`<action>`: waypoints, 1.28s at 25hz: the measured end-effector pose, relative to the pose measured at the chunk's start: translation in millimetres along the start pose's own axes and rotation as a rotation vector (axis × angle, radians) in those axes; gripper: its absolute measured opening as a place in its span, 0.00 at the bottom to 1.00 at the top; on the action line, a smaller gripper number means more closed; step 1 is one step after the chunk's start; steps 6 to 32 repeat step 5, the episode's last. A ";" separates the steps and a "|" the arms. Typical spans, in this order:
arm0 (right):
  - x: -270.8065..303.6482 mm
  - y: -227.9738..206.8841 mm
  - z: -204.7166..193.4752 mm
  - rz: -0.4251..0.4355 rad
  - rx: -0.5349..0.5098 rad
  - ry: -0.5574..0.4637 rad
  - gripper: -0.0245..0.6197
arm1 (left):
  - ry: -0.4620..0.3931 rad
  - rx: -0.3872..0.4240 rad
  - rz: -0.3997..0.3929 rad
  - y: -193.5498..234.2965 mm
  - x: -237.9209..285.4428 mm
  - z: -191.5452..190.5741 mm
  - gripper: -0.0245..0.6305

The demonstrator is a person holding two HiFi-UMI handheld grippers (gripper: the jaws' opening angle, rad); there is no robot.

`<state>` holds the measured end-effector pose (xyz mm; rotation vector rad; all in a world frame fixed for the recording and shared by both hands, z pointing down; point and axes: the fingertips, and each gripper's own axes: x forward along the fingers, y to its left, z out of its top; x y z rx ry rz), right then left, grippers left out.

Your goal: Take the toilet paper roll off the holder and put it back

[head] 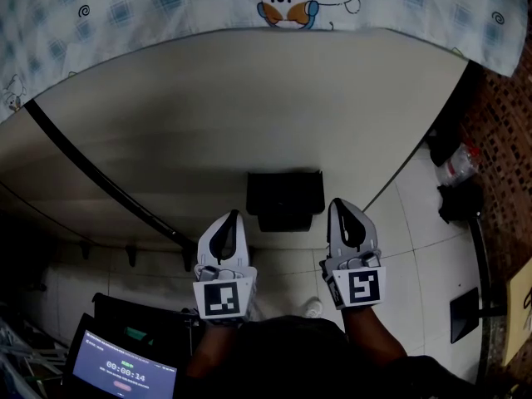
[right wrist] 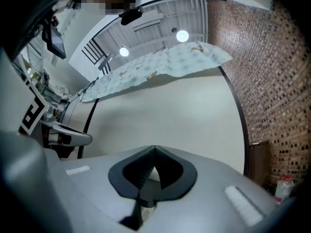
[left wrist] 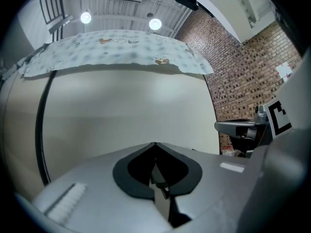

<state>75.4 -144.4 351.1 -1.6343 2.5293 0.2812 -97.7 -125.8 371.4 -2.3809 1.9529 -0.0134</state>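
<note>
Left gripper (head: 229, 221), right gripper (head: 341, 210): jaws pressed together, nothing held; both are poised side by side just below the dark wall holder (head: 284, 196).
Toilet paper roll: not discernible, as the holder is too dark.
Stage: unsettled; roll either awaiting removal or already returned.
Clearance: bounded by cream wall (head: 249, 115) ahead, brick wall (head: 499, 140) right, black strip (head: 100, 181) left.

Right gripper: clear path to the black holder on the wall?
Probably yes. Right gripper hangs just right of the black holder, nothing between them in the head view. Jaws are shut, so they'd need opening first.

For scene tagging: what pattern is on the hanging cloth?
The cloth has blue checks and cartoon figures, clearest in head view.
</note>
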 end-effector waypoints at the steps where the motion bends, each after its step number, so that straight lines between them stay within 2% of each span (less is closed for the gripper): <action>1: -0.5 0.1 0.1 -0.002 -0.001 -0.001 0.04 | -0.001 0.000 -0.002 -1.0 -0.3 0.3 0.06; 32: -3.2 0.6 -0.2 -0.008 -0.015 -0.004 0.04 | -0.002 0.005 -0.008 -4.7 -2.0 0.8 0.06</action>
